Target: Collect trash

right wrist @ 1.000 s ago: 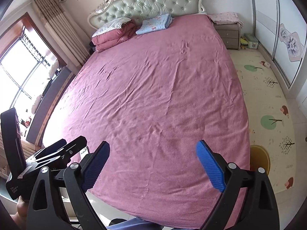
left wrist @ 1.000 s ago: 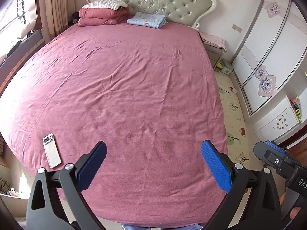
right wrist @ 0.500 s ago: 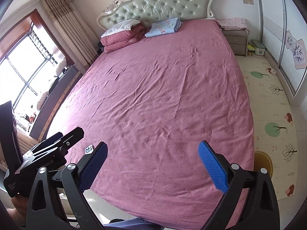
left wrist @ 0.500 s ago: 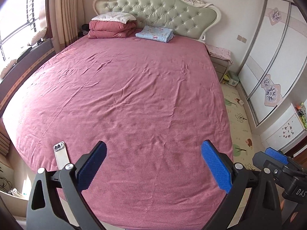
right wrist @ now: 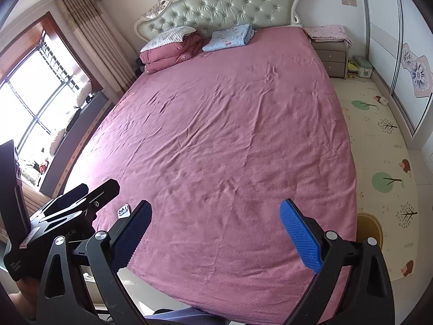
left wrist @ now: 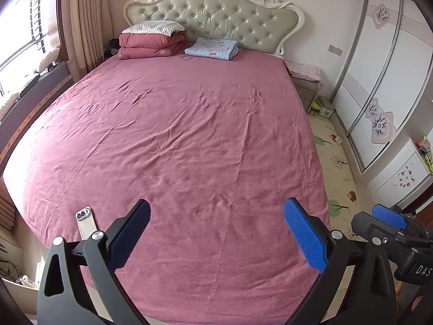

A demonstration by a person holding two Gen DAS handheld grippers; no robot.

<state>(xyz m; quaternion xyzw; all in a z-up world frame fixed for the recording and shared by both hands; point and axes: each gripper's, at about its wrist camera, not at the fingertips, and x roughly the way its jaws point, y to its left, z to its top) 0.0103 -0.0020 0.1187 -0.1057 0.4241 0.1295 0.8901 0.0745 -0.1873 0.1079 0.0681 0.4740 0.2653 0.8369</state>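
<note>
As both views have drawn back and tilted up over the last second, more of the bed (left wrist: 189,140) and headboard (left wrist: 213,24) shows, which suggests scanning, not reaching. No trash is visible on it; only a phone (left wrist: 86,222) lies near the foot edge, just left of the left gripper (left wrist: 216,233). Both it and the right gripper (right wrist: 215,233) stand wide apart, empty.

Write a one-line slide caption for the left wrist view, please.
Open left gripper above the foot of a pink bed, phone lying near the corner.
</note>
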